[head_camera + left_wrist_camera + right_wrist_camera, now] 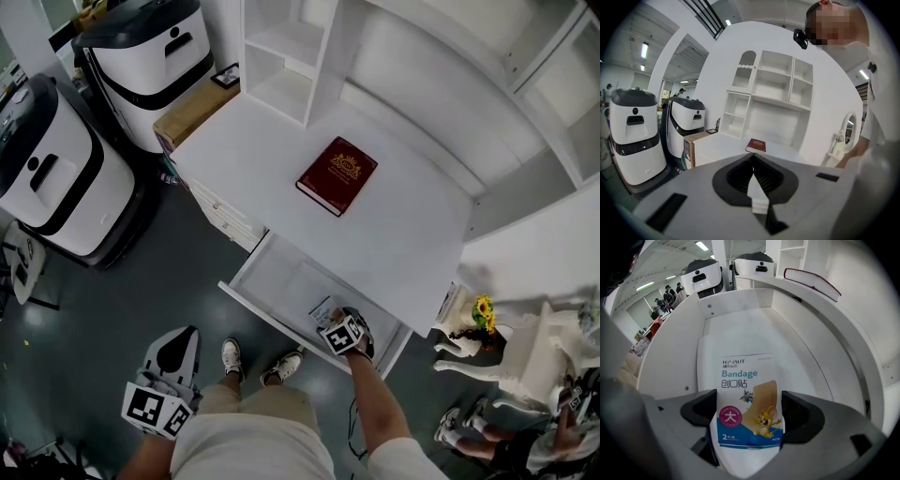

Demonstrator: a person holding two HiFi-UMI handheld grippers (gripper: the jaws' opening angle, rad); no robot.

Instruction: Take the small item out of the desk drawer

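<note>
Pads of the right gripper point(749, 411) sit against both long edges of the bandage packet point(746, 380), jaws abt packet-width apart w/ it between them, so the grip looks made. The bandage packet is inside the open drawer point(740, 329), at its near-right end in the head view. Step in hand: the pick-up; lift-out not yet done. Next move calls for a straight raise, then a pull to the near side, clear of the drawer front and the desk point(281, 159) edge, w/o the thin pouch slipping. Left gripper point(753, 161) hangs low at left, jaws together, empty.
</note>
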